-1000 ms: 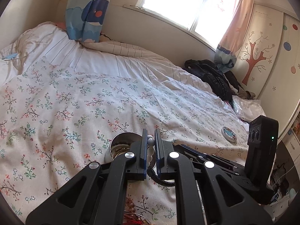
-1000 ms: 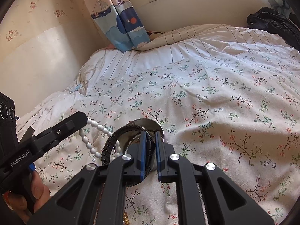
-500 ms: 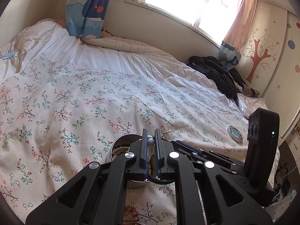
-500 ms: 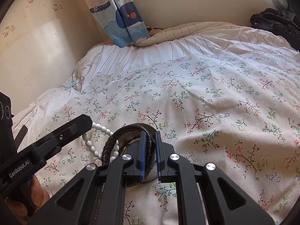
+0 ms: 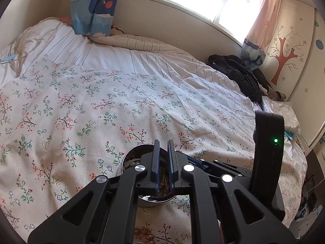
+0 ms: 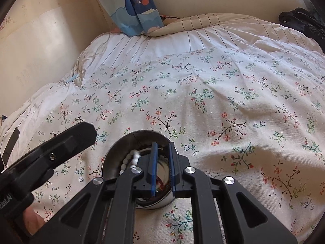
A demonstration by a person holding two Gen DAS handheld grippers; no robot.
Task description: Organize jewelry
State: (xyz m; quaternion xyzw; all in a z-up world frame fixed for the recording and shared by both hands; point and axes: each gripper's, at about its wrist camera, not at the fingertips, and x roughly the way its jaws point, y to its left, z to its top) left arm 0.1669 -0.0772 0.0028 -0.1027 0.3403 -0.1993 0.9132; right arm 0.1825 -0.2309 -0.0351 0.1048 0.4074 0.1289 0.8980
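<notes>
My right view shows white beads (image 6: 130,160) in the steel bowl (image 6: 113,152); my left view shows brown beads (image 5: 145,231) at bottom centre. Both grippers' fingers are narrow and hold nothing.

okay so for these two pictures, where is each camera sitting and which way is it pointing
Left wrist: rides the left gripper, looking along its fingers over the metal bowl toward the window; the right gripper's black body shows at right.
Right wrist: rides the right gripper, facing the bowl holding a white bead string, toward the wall and curtain; the left gripper shows at left.
Shared: bowl, floral bedspread, curtain.
</notes>
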